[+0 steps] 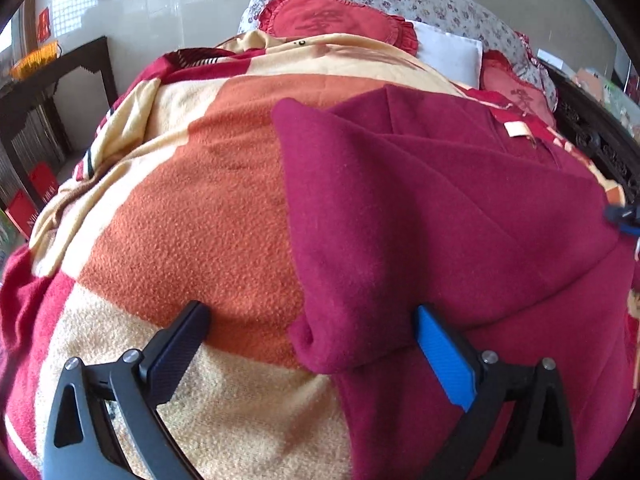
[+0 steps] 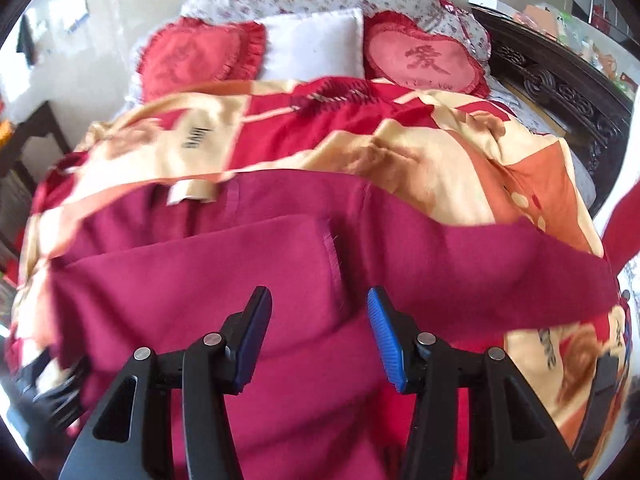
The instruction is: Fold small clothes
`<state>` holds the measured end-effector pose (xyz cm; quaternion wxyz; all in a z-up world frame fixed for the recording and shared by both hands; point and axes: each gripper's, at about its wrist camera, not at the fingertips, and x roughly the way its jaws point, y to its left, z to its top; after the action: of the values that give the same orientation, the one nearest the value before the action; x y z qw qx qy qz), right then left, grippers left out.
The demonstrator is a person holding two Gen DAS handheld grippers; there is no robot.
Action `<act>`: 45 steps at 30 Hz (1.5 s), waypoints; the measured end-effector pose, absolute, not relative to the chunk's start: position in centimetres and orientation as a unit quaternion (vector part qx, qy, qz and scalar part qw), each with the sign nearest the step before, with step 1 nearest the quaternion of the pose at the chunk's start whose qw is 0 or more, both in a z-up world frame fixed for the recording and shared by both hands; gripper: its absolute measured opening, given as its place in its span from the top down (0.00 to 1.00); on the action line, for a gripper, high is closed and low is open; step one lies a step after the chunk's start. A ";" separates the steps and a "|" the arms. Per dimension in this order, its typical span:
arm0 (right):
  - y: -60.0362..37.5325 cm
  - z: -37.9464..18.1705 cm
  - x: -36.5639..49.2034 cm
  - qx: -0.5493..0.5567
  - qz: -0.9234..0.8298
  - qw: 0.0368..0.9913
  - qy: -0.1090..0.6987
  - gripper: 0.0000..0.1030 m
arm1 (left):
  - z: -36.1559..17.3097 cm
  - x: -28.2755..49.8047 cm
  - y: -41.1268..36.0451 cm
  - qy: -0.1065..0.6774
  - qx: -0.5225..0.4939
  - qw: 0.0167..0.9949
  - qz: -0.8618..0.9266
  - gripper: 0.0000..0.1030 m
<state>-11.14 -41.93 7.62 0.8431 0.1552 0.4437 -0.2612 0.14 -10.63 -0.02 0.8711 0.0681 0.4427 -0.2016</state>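
Note:
A dark red fleece garment (image 1: 440,208) lies partly folded on the patterned blanket (image 1: 192,208) on a bed. Its folded left edge bulges between my left gripper's fingers. My left gripper (image 1: 312,320) is wide open and low over that edge, one finger on the blanket, the blue pad on the garment. In the right wrist view the garment (image 2: 248,280) spreads across the blanket (image 2: 440,152), a sleeve trailing to the right. My right gripper (image 2: 320,308) is open just above the cloth, gripping nothing. A cream label (image 1: 518,128) shows near the collar.
Two red heart cushions (image 2: 424,60) and a white pillow (image 2: 316,46) lie at the head of the bed. A dark carved bed frame (image 2: 560,92) runs along the right. A dark wooden table (image 1: 56,80) stands to the left. The other gripper (image 1: 624,216) shows at the right edge.

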 end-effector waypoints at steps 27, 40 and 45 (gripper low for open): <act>-39.1 6.0 -30.2 0.282 -0.221 0.715 0.601 0.79 | 17.7 -3.0 -11.2 0.501 0.196 0.814 -0.219 0.04; -40.7 3.2 -36.6 0.333 -0.147 0.662 0.655 1.00 | 18.4 -6.0 -13.6 0.529 0.172 0.813 -0.172 0.04; -41.0 3.5 -36.3 0.352 -0.167 0.649 0.653 1.00 | 17.2 -6.0 -14.6 0.519 0.190 0.806 -0.214 0.04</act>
<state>-36.35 -41.03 3.48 0.6493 0.3523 0.6530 -0.1667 -6.01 -14.58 17.15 0.8056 0.1895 0.5192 -0.2135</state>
